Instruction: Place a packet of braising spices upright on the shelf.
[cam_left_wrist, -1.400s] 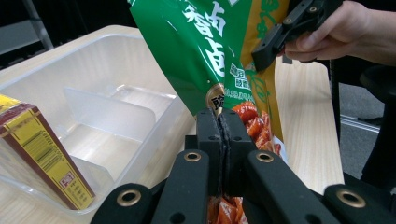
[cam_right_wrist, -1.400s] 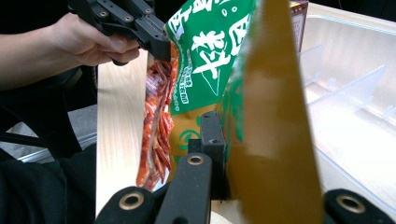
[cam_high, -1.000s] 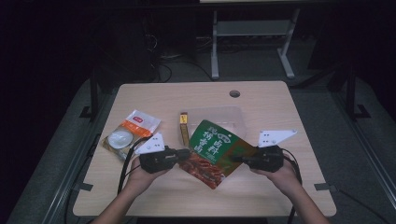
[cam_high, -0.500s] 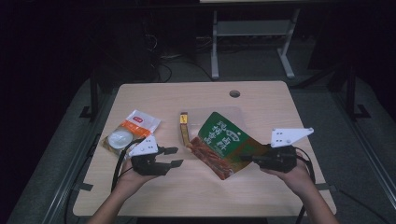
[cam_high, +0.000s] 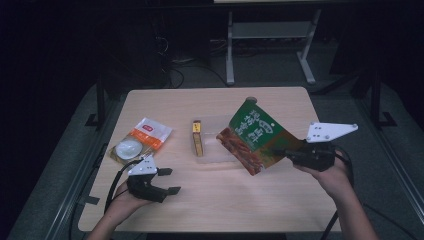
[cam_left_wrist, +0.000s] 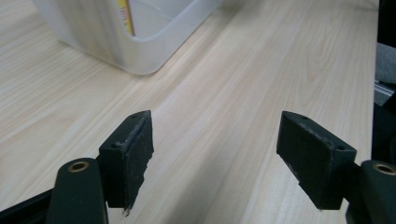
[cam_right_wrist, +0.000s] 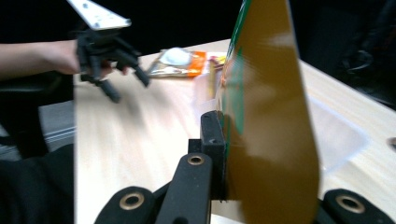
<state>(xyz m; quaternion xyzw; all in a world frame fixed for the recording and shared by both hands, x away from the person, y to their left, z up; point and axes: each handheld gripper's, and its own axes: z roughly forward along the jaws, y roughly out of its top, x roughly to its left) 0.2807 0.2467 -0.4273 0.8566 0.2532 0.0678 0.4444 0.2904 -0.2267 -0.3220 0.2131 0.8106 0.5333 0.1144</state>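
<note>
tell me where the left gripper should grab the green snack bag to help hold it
Best guess: the bag's free lower-left edge, coming in level from the person's left. The right gripper already pinches its right edge and holds it tilted above the clear tray, so that opposite edge hangs in open air. The left gripper stands open with nothing between its jaws, and a thin flat edge suits its pads.

A green-and-red snack bag (cam_high: 252, 136) with a golden-brown back, an orange-and-white packet (cam_high: 141, 141), a pale wood-grain table (cam_high: 210, 200).
</note>
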